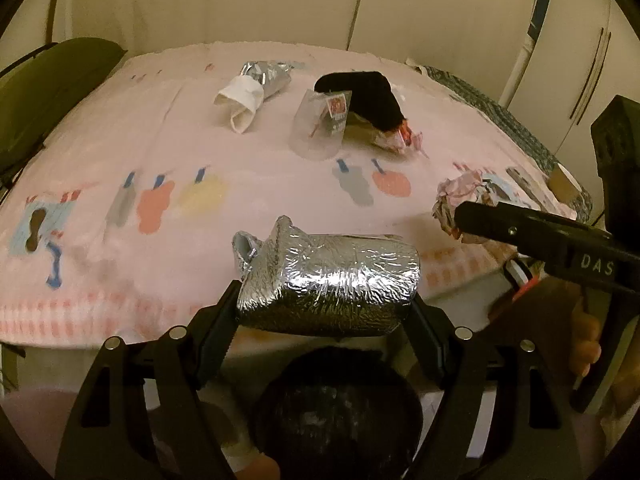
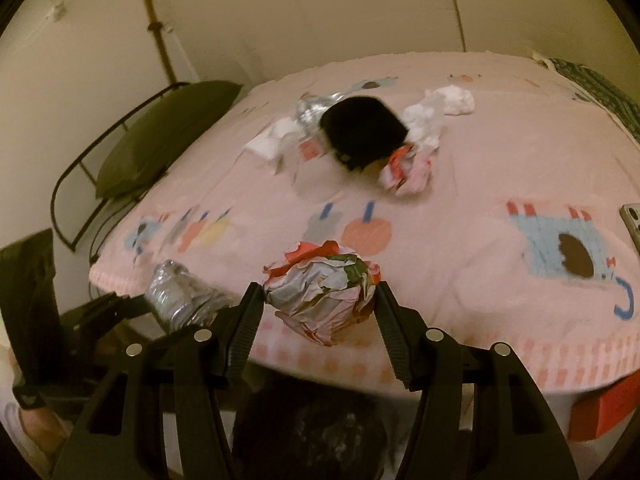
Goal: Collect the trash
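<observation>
Grippers both loaded. My left gripper (image 1: 326, 308) is about half open, clamped on a silver foil pouch (image 1: 328, 280) lying crosswise between the pads, held above the near edge of the bed (image 1: 120, 128). My right gripper (image 2: 320, 308) is narrower, clamped on a crumpled wrapper ball (image 2: 322, 294), red, white and green, also over the near edge. Both point steeply down at the pink blanket. Below each: a dark round bin (image 1: 336, 412). Mid-bed, still lying there: clear plastic packet (image 1: 320, 124), black cloth (image 1: 366, 96) over a crumpled red-white wrapper (image 1: 396, 140), white paper (image 1: 240, 102) against a foil piece (image 1: 268, 74). Farther back, white tissues (image 2: 436, 114).
</observation>
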### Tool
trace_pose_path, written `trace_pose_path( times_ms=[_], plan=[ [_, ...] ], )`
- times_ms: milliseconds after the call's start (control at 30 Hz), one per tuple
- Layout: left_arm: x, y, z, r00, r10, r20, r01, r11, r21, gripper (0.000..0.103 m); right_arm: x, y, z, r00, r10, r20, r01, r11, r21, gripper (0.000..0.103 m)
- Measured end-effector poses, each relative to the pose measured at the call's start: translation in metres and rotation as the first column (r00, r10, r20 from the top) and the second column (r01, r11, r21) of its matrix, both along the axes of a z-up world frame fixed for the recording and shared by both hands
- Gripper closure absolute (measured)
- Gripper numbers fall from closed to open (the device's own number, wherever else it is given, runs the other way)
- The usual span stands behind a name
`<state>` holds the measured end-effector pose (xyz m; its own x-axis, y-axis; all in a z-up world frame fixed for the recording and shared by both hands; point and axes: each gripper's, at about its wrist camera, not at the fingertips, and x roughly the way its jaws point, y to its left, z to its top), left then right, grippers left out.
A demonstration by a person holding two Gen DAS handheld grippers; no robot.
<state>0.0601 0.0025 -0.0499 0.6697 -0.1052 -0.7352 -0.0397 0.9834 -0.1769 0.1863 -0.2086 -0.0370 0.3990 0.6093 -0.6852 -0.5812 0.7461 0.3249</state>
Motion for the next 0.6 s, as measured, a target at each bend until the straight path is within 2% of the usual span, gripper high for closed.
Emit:
trace_pose_path(
  times_ms=[200,333,500,600],
  plan=[
    [-0.024,-0.006,-0.006,0.998,-0.016,-0.066,0.013,0.999,-0.046,0.027,-0.032,-0.007,-0.009,0.998,0.024,-0.062,-0.024,1.0,0.001,0.05],
    [-0.033,-0.013,-0.014,0.989,-0.034,-0.142,0.024,0.997,-0.069,0.027,-0.041,-0.013,-0.023,0.987,0.028,-0.158,-0.03,0.999,-0.013,0.049],
    [-0.035,-0.021,-0.031,0.961,-0.055,-0.271,0.041,0.998,-0.057,0.027,-0.04,-0.014,-0.044,0.967,0.014,-0.255,-0.033,0.997,-0.073,0.049],
    [-0.034,-0.024,-0.043,0.934,-0.085,-0.348,0.07,0.996,-0.055,0.027,-0.034,-0.012,-0.063,0.941,0.018,-0.339,-0.056,0.993,-0.103,0.049]
  ],
)
